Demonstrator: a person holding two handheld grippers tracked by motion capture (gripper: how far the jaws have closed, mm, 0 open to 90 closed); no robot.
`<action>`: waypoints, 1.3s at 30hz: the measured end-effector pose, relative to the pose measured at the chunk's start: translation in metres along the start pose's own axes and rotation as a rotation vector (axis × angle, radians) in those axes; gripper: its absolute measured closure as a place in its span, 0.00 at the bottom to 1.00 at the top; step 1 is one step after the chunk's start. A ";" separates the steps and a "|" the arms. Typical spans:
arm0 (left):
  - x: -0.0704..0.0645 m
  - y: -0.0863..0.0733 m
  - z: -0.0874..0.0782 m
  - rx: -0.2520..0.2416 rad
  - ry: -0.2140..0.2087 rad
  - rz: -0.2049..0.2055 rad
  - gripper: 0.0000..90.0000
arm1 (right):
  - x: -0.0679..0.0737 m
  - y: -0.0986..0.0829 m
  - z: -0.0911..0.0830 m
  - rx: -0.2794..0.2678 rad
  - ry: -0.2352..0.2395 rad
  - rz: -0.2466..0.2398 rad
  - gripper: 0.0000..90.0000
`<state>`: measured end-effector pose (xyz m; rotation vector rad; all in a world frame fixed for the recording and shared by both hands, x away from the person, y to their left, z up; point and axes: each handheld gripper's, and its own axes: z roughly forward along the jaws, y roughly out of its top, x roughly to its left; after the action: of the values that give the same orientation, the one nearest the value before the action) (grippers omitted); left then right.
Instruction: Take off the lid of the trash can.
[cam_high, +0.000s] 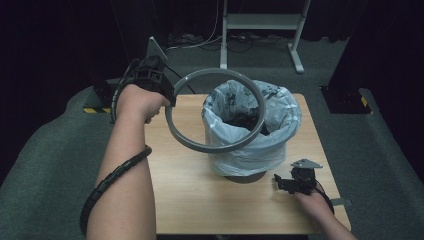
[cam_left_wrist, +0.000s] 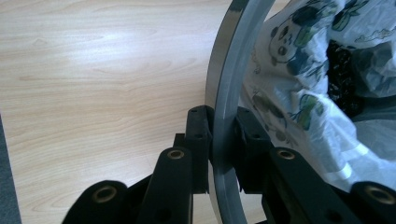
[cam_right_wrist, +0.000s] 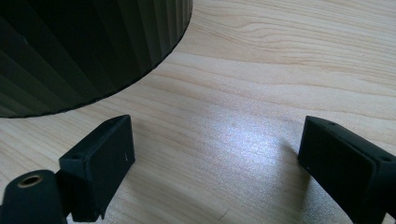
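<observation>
A grey plastic ring (cam_high: 216, 110), tilted, hangs above the lined dark bin (cam_high: 250, 127) on the wooden table (cam_high: 185, 190), its edge clamped between the jaws of the left gripper (cam_left_wrist: 223, 135). The right gripper (cam_right_wrist: 215, 158) rests low beside the bin's ribbed base, jaws wide apart and holding nothing.

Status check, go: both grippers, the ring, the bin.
Left gripper shut on grey ring, held tilted above bin. Right gripper open, empty, low on table beside bin base. Bag lines bin; nothing blocking.
</observation>
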<state>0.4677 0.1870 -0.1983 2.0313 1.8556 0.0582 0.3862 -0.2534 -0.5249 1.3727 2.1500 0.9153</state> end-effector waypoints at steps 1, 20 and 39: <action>0.003 -0.001 -0.001 -0.004 -0.001 -0.003 0.86 | 0.000 0.000 0.000 -0.001 0.000 0.000 0.11; 0.049 -0.019 -0.011 -0.019 -0.012 -0.041 0.86 | 0.000 0.000 0.000 -0.001 0.000 0.000 0.11; 0.083 -0.036 -0.014 -0.023 0.002 -0.074 0.86 | 0.000 0.000 0.000 0.000 -0.001 -0.005 0.11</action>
<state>0.4398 0.2729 -0.2156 1.9459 1.9202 0.0613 0.3863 -0.2536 -0.5249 1.3666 2.1514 0.9130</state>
